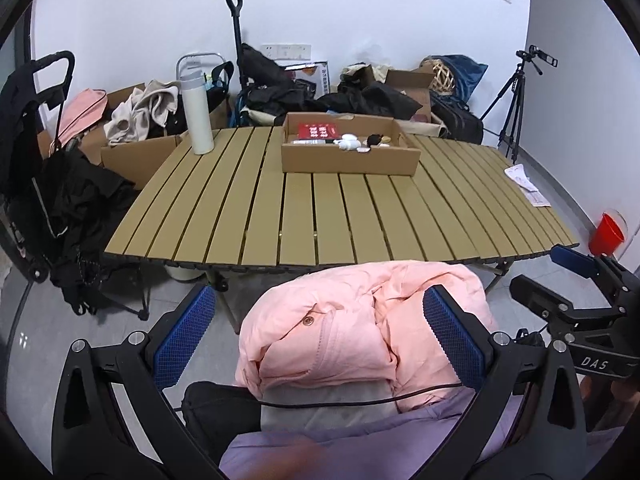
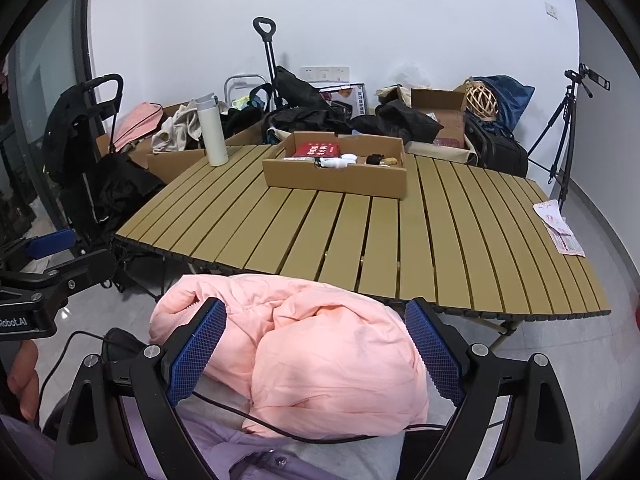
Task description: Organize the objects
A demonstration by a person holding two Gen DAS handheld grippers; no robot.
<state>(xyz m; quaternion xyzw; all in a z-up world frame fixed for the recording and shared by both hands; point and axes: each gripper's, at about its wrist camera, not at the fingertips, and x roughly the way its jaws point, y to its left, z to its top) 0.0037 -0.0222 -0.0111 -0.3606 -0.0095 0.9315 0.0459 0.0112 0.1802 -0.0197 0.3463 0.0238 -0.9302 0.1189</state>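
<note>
A shallow cardboard tray [image 1: 348,162] [image 2: 332,180] stands at the back middle of the tan slatted table [image 1: 340,216] [image 2: 440,240]. It holds a red booklet [image 1: 318,131] [image 2: 316,149] and several small white and dark items. A white bottle [image 1: 196,114] [image 2: 212,130] stands upright at the table's back left. My left gripper [image 1: 320,340] is open and empty, held over a pink jacket [image 1: 352,328] on the person's lap, well short of the table. My right gripper [image 2: 316,354] is open and empty over the same jacket [image 2: 312,356].
A printed paper [image 1: 526,184] [image 2: 558,228] lies at the table's right edge. A red cup [image 1: 606,232] sits on the floor at right. Bags, clothes, cardboard boxes and a trolley crowd the back wall. A tripod [image 1: 516,108] [image 2: 564,136] stands at the far right.
</note>
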